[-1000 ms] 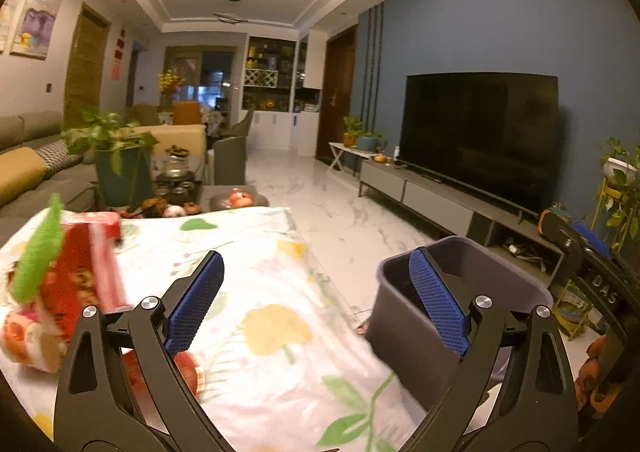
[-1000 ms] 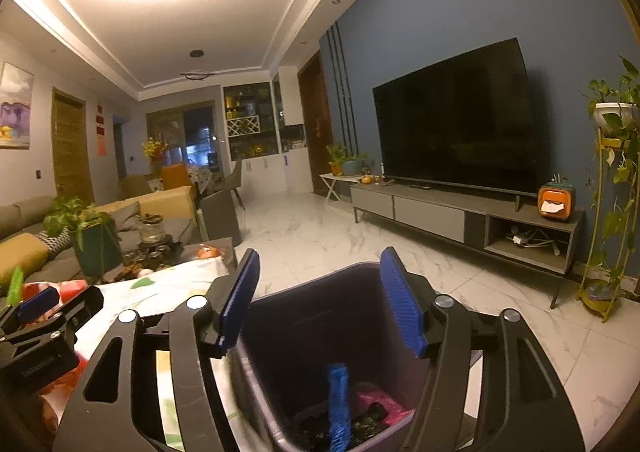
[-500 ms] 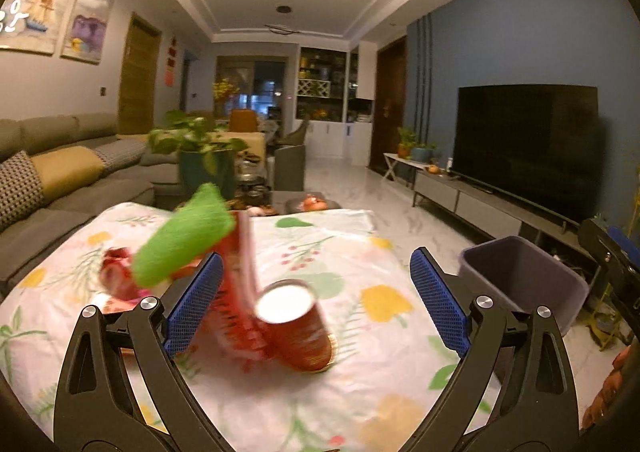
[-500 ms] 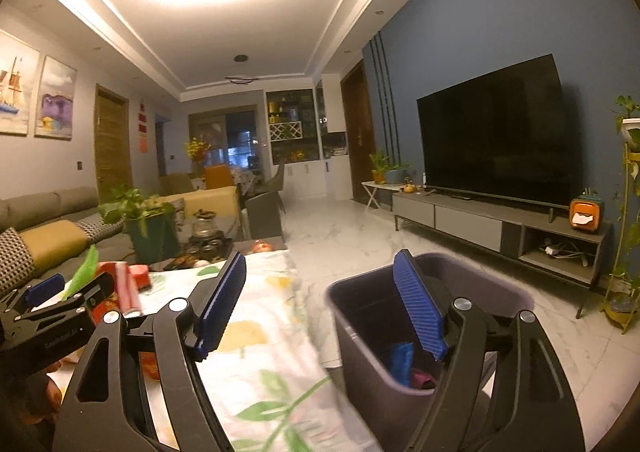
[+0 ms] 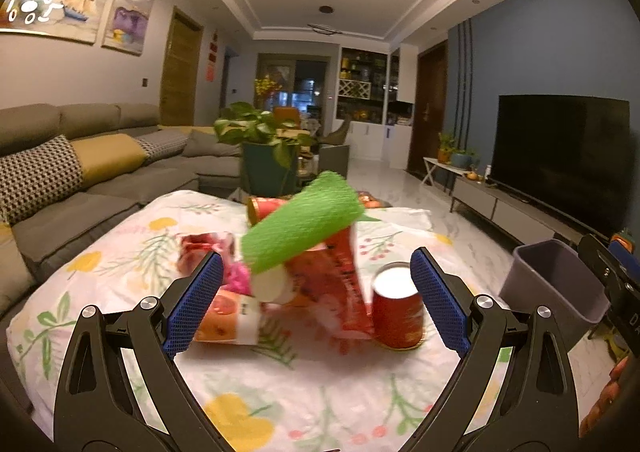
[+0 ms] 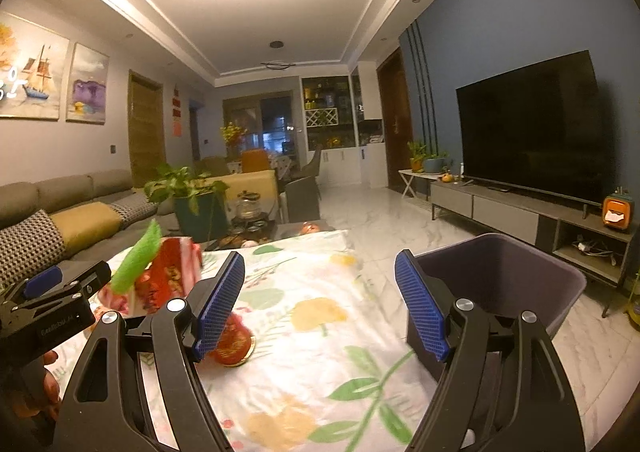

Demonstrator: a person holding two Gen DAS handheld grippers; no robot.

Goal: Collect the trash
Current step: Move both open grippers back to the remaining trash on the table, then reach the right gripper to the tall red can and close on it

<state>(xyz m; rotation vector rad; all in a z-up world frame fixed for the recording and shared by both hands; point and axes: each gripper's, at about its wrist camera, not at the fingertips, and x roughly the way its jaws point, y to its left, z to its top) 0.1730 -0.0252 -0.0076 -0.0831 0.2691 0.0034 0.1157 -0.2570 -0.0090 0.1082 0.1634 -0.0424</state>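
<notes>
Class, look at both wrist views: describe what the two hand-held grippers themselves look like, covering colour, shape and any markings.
Both match. The left hand-held gripper and the right hand-held gripper each have a black frame of two angled arms with triangular cut-outs and silver round screw heads. Each finger ends in a flat blue pad with a fine ribbed texture. Seen from the right wrist view, the left one's black body carries small pale lettering, too small to read.

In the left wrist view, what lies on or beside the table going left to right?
Crumpled pink wrapper → green mesh roll → red paper cup → grey trash bin beside the table.
</notes>
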